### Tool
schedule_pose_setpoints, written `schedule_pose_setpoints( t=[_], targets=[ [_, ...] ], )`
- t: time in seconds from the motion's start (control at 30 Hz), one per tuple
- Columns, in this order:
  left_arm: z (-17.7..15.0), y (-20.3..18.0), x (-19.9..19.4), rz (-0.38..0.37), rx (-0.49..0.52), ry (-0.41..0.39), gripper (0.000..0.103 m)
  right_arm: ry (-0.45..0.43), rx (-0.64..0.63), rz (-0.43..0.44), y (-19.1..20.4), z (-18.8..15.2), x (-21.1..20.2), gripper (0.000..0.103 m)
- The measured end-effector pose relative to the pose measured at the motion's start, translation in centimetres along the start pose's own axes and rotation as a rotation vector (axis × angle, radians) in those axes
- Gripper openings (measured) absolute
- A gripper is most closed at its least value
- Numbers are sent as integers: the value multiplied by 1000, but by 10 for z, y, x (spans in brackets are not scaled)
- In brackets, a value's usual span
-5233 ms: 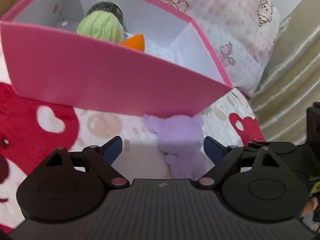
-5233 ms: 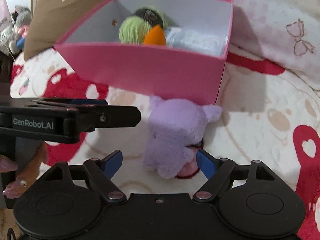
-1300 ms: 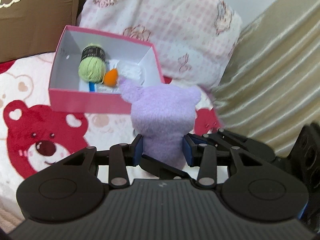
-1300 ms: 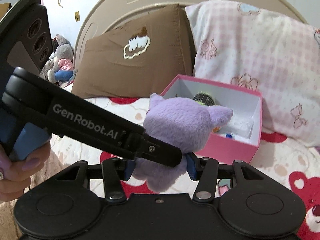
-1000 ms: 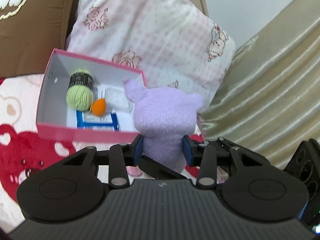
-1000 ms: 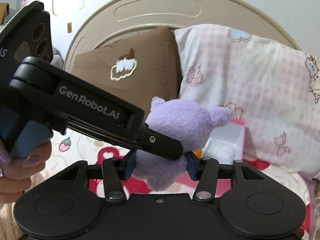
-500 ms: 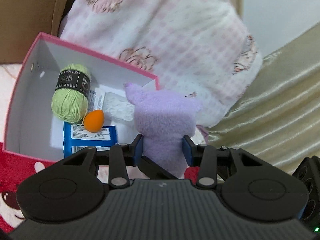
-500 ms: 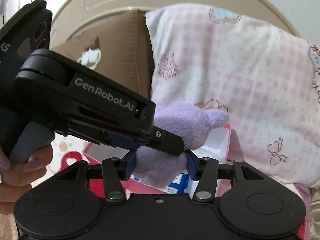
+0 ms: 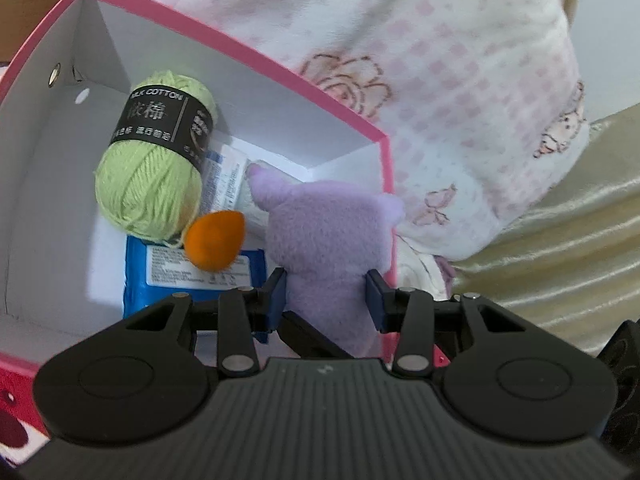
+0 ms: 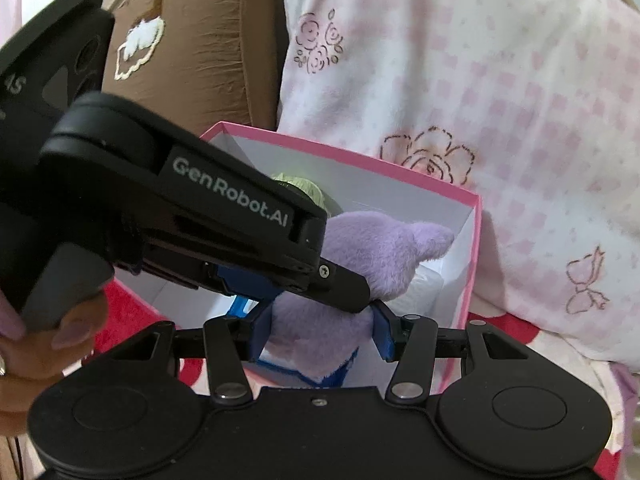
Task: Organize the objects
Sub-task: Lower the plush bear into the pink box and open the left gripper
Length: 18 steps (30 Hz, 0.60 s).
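Both grippers are shut on the purple plush toy (image 9: 328,240), which hangs over the right end of the open pink box (image 9: 224,36). My left gripper (image 9: 326,300) squeezes its lower body. My right gripper (image 10: 320,330) grips the same purple plush toy (image 10: 376,252), with the left gripper's body crossing in front of it. Inside the box lie a green yarn ball (image 9: 154,176), an orange sponge (image 9: 214,242), a blue packet (image 9: 188,276) and a white packet (image 9: 226,180).
A pink checked pillow (image 9: 440,80) leans behind the pink box (image 10: 348,156). A brown pillow (image 10: 200,40) stands at the left. A beige curtain (image 9: 560,248) hangs at the right. The red bear blanket (image 9: 16,420) lies under the box.
Both grippers have carried the plush toy forward and down from high above the bed to over the box's right end. The box now fills the left wrist view.
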State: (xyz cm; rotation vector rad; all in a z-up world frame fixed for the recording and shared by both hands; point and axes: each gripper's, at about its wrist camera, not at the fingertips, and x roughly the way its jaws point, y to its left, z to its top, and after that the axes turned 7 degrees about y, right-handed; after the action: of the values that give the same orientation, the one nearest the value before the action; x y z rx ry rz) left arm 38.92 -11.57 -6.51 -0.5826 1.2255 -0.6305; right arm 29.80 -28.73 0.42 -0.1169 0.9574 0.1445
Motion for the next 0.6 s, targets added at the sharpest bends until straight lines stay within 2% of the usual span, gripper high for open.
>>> schedule_pose_setpoints(
  t=[0.13, 0.27, 0.47, 0.6],
  targets=[
    [8, 11, 19, 38, -29, 7, 41, 9, 44, 13, -9, 1, 21, 56],
    [15, 18, 33, 25, -48, 34, 41, 35, 29, -22, -9, -1, 39, 56],
    [21, 19, 40, 53, -40, 59, 40, 43, 59, -6, -14, -3, 45, 57],
    [20, 25, 42, 72, -42, 77, 38, 51, 44, 3, -13, -8, 48, 62]
  ],
)
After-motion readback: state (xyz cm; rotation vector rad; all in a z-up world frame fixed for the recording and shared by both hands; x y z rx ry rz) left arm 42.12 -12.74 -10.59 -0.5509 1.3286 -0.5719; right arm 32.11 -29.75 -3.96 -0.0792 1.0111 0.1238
